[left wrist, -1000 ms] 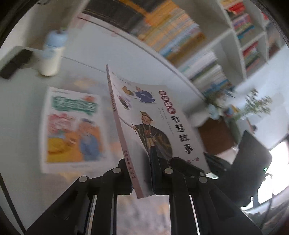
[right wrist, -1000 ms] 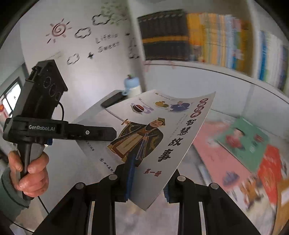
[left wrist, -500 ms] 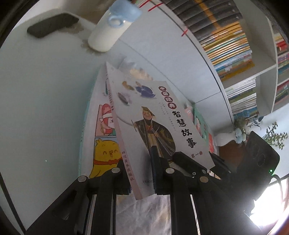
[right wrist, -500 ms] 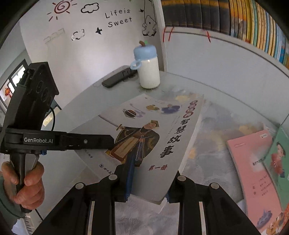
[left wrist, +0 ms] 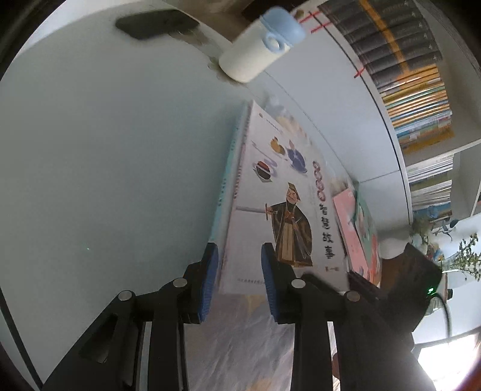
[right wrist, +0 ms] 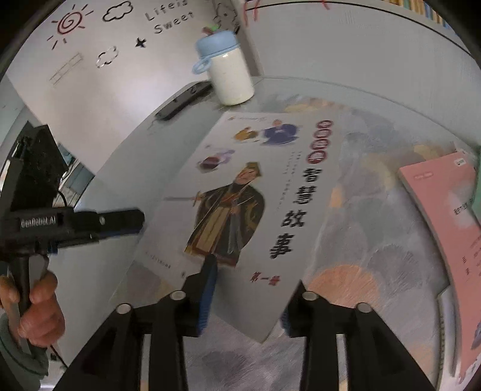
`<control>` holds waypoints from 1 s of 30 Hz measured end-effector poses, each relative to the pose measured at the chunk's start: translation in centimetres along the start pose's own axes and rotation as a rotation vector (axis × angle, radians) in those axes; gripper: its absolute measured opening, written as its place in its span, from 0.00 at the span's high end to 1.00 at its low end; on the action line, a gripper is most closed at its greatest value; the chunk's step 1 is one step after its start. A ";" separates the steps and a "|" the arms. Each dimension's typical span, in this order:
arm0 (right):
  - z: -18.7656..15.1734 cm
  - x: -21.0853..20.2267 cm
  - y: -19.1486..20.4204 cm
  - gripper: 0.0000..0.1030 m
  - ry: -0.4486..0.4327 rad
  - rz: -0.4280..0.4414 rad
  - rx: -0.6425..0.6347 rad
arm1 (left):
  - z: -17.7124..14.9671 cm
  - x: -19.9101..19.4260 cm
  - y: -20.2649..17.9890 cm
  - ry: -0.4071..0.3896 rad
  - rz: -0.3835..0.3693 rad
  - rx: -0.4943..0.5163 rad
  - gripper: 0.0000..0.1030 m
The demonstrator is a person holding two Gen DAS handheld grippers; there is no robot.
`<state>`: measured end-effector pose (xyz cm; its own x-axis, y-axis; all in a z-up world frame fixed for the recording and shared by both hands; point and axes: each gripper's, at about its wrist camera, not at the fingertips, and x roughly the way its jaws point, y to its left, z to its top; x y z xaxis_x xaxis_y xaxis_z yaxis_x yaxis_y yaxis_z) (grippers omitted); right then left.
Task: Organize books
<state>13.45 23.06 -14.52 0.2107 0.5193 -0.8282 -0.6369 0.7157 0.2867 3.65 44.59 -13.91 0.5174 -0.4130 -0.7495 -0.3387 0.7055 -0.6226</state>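
Note:
A white book with a robed swordsman on its cover (left wrist: 270, 186) (right wrist: 255, 186) lies flat on a teal-edged book (left wrist: 231, 168) on the table. My left gripper (left wrist: 237, 270) straddles its near spine corner. Its jaws are opening, and the blue pads (left wrist: 210, 270) stand clear of the book. My right gripper (right wrist: 246, 300) straddles the other near corner. Its jaws are opening too, with one pad (right wrist: 209, 279) above the cover and the other hidden under the corner. In the right wrist view a hand (right wrist: 33, 300) holds the left gripper at the book's left edge.
A white bottle with a blue lid (left wrist: 255, 51) (right wrist: 228, 69) stands just beyond the book, with a black flat device (left wrist: 156, 22) (right wrist: 183, 99) behind it. Pink and green books (right wrist: 445, 210) (left wrist: 351, 228) lie to the right. Filled bookshelves (left wrist: 415, 90) line the back wall.
The book came down from a tilted hold in the air onto the teal-edged book. Both grippers, shut on it before, now have their pads apart.

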 end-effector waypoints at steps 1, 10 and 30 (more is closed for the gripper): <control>0.0 0.0 0.3 0.46 0.018 -0.012 -0.011 | -0.2 -0.5 -0.1 -0.002 0.005 0.006 0.75; -8.4 -8.8 -1.5 0.44 -0.038 -0.157 0.079 | -3.3 -1.1 -7.0 0.046 -0.024 0.203 0.75; -33.5 -34.3 -23.2 0.42 -0.265 -0.432 0.661 | -24.3 14.7 -39.0 0.372 -0.130 0.704 0.38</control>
<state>-3.83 -26.96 -8.86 0.5569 0.1696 -0.8131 0.0895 0.9610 0.2618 5.34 -3.05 -6.08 0.1807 -0.5940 -0.7839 0.3450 0.7846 -0.5151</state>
